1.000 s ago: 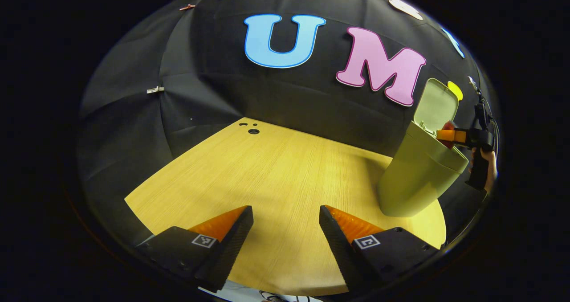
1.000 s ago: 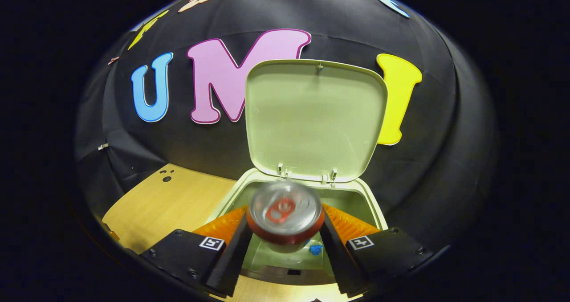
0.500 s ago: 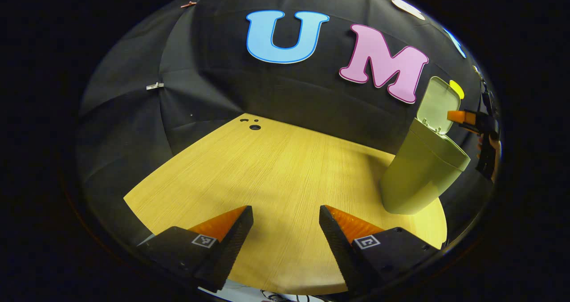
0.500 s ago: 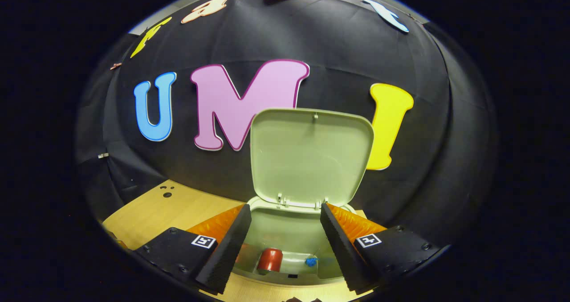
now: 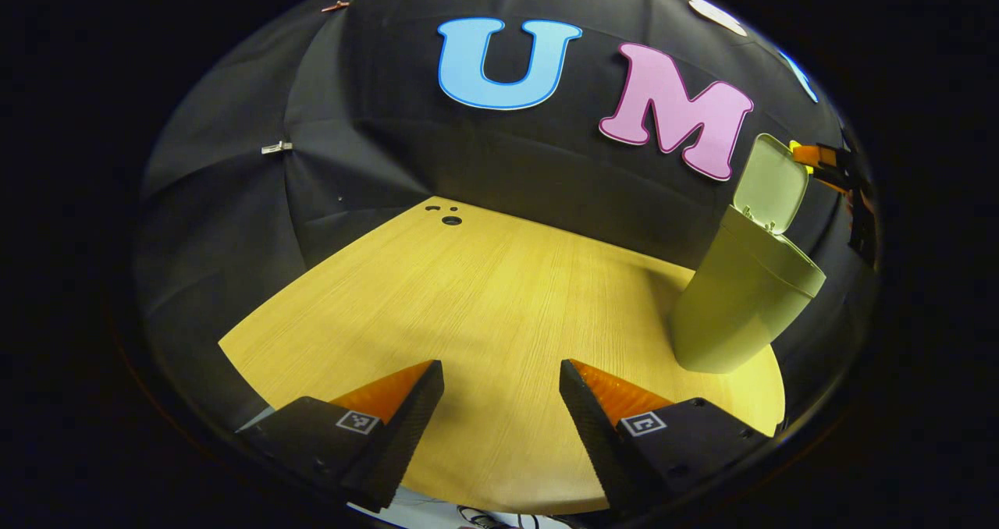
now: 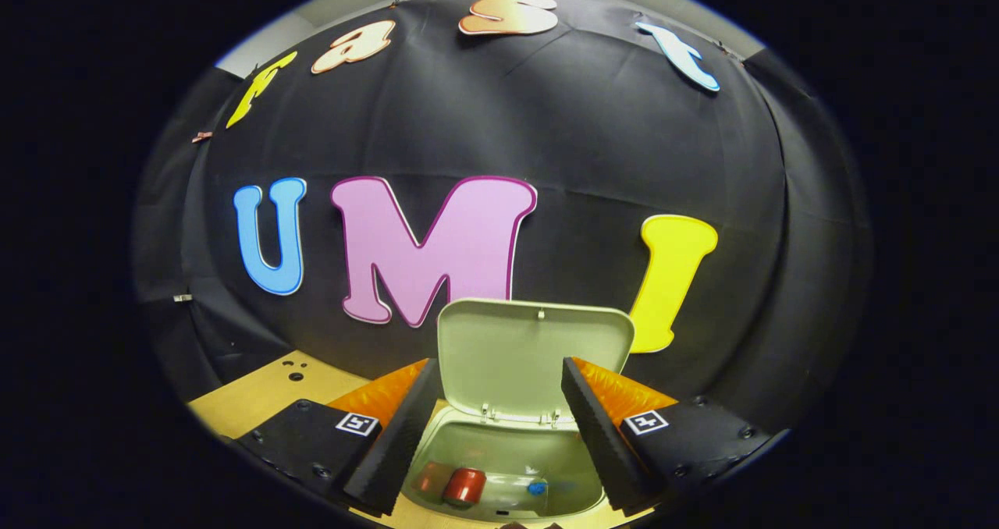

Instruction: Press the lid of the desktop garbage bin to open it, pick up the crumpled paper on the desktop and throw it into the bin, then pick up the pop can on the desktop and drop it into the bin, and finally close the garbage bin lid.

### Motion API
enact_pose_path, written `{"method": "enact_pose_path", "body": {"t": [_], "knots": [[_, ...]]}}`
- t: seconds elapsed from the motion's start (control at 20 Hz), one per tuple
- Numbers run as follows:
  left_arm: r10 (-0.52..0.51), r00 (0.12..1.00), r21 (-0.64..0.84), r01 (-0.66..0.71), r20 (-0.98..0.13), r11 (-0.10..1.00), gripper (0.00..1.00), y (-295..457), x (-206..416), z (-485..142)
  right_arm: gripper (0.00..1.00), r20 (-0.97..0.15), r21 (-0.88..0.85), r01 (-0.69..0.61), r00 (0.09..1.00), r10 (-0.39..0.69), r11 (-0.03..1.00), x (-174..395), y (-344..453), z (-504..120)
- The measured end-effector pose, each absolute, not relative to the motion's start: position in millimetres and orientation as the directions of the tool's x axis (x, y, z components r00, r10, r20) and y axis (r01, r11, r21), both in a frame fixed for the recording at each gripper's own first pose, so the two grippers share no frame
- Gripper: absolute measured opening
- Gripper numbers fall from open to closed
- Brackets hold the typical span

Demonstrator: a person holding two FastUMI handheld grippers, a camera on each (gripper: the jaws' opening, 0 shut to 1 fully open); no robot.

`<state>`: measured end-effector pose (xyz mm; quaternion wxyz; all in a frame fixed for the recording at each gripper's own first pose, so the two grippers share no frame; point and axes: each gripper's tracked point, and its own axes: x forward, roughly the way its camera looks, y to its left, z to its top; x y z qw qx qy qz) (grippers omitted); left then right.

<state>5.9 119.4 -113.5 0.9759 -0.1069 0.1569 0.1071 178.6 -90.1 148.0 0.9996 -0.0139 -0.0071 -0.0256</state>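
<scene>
The pale green garbage bin (image 5: 741,303) stands at the right end of the wooden desktop (image 5: 484,295), its lid (image 5: 771,184) swung up. In the right gripper view I look down over the raised lid (image 6: 531,353) into the bin, where the red pop can (image 6: 463,487) lies on the bottom beside a small blue scrap (image 6: 535,487). My right gripper (image 6: 497,427) is open and empty, high above the bin's mouth; in the left gripper view it shows above the lid (image 5: 815,156). My left gripper (image 5: 501,412) hangs open and empty over the desktop's near side.
Small dark holes (image 5: 451,219) mark the desktop's far corner. The black cloth wall closes in behind the desktop and the bin. The desktop's right edge lies just beyond the bin.
The right gripper let go of the pop can, which dropped to the bin's bottom. The right gripper then rose well above the bin. The left gripper stayed nearly still.
</scene>
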Motion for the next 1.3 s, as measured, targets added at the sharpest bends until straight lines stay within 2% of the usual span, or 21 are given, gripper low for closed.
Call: {"method": "enact_pose_path", "body": {"t": [0.5,0.9,1.05,1.3], "knots": [[0.281,0.887,-0.206,-0.372,-0.367,0.905,0.96,165,-29,-132,0.98,0.049,-0.032,0.093,0.995,-0.091,0.995,231,-112,216],[0.367,0.845,-0.245,-0.479,-0.390,0.843,0.96,198,-64,-142,0.98,-0.059,0.022,0.103,0.993,-0.101,0.994,285,-123,194],[0.375,0.843,-0.243,-0.485,-0.385,0.840,0.96,202,-71,-143,0.98,-0.136,0.037,0.094,0.987,-0.088,0.995,287,-121,171],[0.341,0.858,-0.248,-0.451,-0.384,0.857,0.96,195,-64,-144,0.96,-0.137,0.039,0.078,0.988,-0.072,0.996,269,-116,170]]}}
